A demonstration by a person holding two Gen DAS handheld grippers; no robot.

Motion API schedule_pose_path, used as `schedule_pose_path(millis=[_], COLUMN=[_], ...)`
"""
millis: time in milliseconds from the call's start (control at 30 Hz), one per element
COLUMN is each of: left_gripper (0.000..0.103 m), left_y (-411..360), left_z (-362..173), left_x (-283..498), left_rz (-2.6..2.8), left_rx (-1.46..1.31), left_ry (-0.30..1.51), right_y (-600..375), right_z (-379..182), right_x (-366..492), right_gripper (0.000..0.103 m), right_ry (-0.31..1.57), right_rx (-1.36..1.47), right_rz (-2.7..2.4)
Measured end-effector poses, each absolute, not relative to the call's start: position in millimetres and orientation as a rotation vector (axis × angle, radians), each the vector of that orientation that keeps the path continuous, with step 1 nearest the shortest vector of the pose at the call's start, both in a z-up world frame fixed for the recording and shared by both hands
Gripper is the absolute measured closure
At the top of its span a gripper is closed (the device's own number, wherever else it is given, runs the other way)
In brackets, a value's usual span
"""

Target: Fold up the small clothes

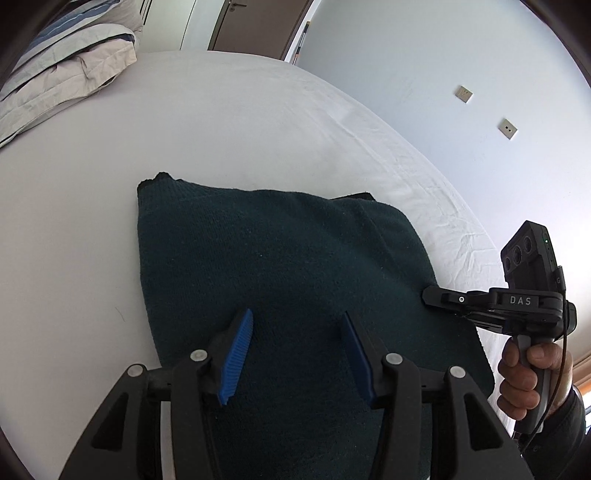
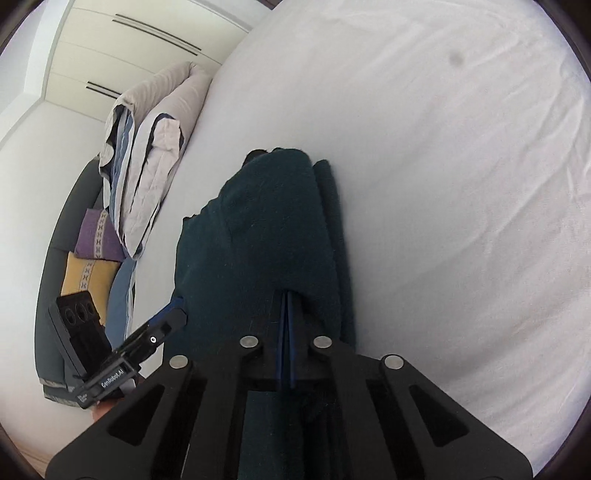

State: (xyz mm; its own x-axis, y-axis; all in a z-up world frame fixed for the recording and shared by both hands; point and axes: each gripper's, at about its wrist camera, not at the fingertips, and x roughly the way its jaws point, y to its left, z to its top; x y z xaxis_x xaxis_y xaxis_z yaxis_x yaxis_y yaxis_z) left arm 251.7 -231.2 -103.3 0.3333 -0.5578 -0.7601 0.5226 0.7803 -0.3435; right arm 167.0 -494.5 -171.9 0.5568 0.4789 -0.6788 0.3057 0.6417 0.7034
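Left hand-held gripper [image 1: 297, 354]: blue pads apart, nothing between them, hovering over near part of dark green cloth [image 1: 280, 266]; can't tell if pads touch it. Right hand-held gripper [image 2: 287, 306]: pads together, tips tucked under a raised fold of the cloth, so it's clamped on that edge. In left wrist view the right hand-held gripper comes in from the right, tips at cloth's right edge, a hand [image 1: 532, 376] w/ dark sleeve on its grip.

Cloth lies on a bed [image 1: 229, 118] w/ white sheet, directly under & ahead of both tools. It's folded to a rough rectangle, w/ a second layer showing just beyond its far right edge in right wrist view. Sheet wrinkled to the right of left hand-held gripper, smooth ahead.

Farther out: folded duvet [image 2: 147, 162], grey w/ blue stripes, at bed's far left corner. Left of right hand-held gripper, off the bed: purple cushion [image 2: 98, 236] & yellow cushion [image 2: 86, 277] on a dark sofa [image 2: 70, 206]. Beyond that, cream wardrobe [image 2: 140, 40]. Ahead of left hand-held gripper: brown door [image 1: 255, 22]; pale wall [image 1: 461, 48] w/ two small plates to the right.
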Motion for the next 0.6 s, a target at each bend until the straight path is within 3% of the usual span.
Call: schedule_pose_path(millis=[100,233,400,433,600], left_gripper=[0.05,0.05,0.05,0.05,0.05], left_y=[-230.3,-232.1,-236.0,-236.6,-240.2], left_z=[-107.3,-106.6,-105.2,-105.5,-105.4], left_x=[251.3,250.6,249.1,248.8,247.1], left_rz=[-0.709,-0.701,-0.686,-0.683,-0.674], left_rx=[-0.039,-0.026,0.01,0.016,0.049], left_ry=[1.001,1.003,1.0,0.998,0.987], right_y=[-490.1,-492.6,-499.4,-507.8,-517.0], right_z=[-149.0,-126.5,-171.4,-182.0,-186.0], right_x=[179.0,209.1,260.9,257.6,258.8], right_gripper=[0.097,0.097,0.098,0.103,0.103], right_ry=[0.983,0.935,1.062,1.051,0.998], right_rx=[0.851,0.851,0.907,0.934,0.965], right_rz=[0.118,0.155,0.11,0.117,0.098])
